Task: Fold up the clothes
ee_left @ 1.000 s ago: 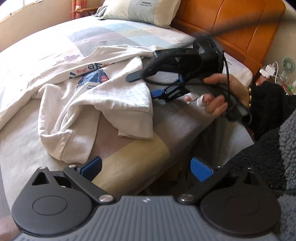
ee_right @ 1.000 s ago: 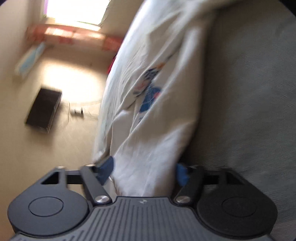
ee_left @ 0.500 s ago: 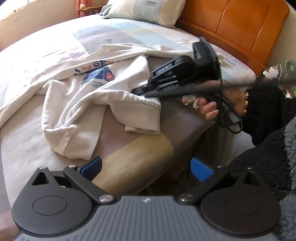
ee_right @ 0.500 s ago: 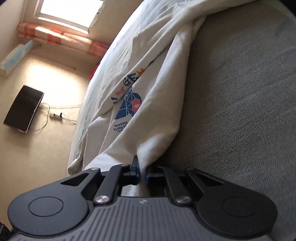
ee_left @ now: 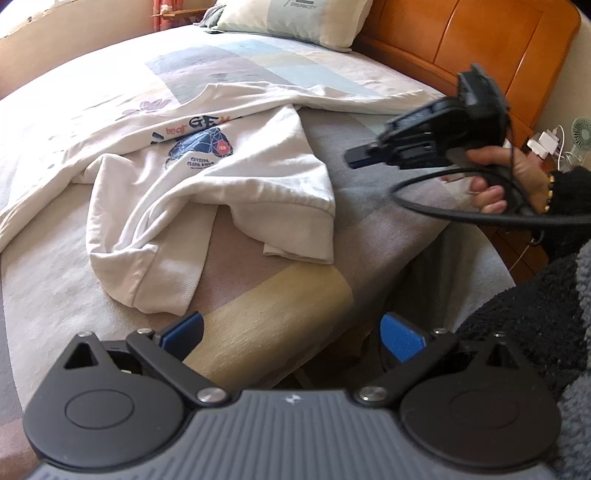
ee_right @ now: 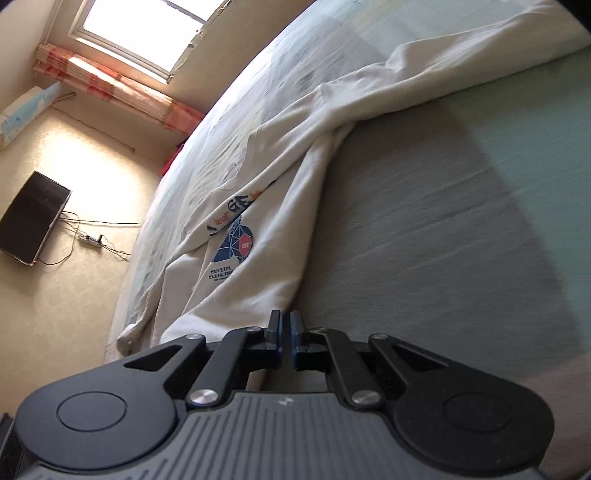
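On the bed [ee_left: 258, 306], a white sweatshirt [ee_left: 236, 177] lies crumpled across the patchwork cover, its blue and orange chest print facing up and its ribbed hem bunched toward the near edge. A sleeve trails off to the far right, toward the wooden headboard [ee_left: 480, 48], where a pillow [ee_left: 295, 18] sits.

The left tool [ee_left: 291, 332] hovers low at the near edge of the bed, released, its blue pads spread wide with nothing between them.

The right tool [ee_left: 351, 157] is held in the air to the right of the sweatshirt by a hand [ee_left: 506, 177] in a dark fuzzy sleeve, clear of the fabric. From its own camera, the right tool [ee_right: 284, 325] is nearly clenched: its jaws have just eased apart a little, leaving a thin gap with no cloth in it. The sweatshirt [ee_right: 258, 236] lies just beyond its tips.
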Motion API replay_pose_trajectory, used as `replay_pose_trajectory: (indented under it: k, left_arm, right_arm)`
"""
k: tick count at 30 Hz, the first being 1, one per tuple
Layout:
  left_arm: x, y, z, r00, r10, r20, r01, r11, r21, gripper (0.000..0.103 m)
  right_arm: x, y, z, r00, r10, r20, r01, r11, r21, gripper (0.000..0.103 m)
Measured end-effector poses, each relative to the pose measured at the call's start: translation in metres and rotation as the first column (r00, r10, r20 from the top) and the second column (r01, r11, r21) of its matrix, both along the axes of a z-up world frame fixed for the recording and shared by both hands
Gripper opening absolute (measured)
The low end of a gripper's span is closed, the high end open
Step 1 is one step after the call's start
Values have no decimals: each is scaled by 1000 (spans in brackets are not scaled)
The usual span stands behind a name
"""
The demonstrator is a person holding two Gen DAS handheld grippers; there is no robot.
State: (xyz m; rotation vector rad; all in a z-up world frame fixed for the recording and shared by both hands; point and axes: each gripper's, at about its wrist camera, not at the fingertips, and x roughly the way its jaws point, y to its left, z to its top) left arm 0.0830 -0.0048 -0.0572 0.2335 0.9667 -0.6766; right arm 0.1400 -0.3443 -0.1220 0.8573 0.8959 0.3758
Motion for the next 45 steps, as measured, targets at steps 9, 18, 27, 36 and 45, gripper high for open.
replay_pose_trajectory:
  k: [9, 18, 27, 36, 45]
  left_arm:
    - [3, -8, -1, 1000, -15, -4, 15, 1000, 8, 102]
    - [6, 1, -7, 999, 25, -28, -25, 1000, 4, 102]
    - [7, -4, -7, 1000, 16, -23, -16, 1000, 2, 102]
    - [7, -6, -6, 1000, 18, -22, -18, 1000, 10, 102]
    - [7, -9, -6, 1000, 13, -22, -13, 1000, 10, 102]
  right_arm:
    - [1, 18, -19, 995, 92, -48, -89, 994, 56, 52]
    - [19, 31, -27, 996, 67, -66, -60, 993, 104, 60]
    - [15, 27, -30, 999, 25, -25, -20, 984, 178, 77]
    - [20, 3, -47, 999, -33, 33, 14, 887, 461, 103]
    - [20, 2, -47, 999, -36, 24, 21, 892, 452, 103]
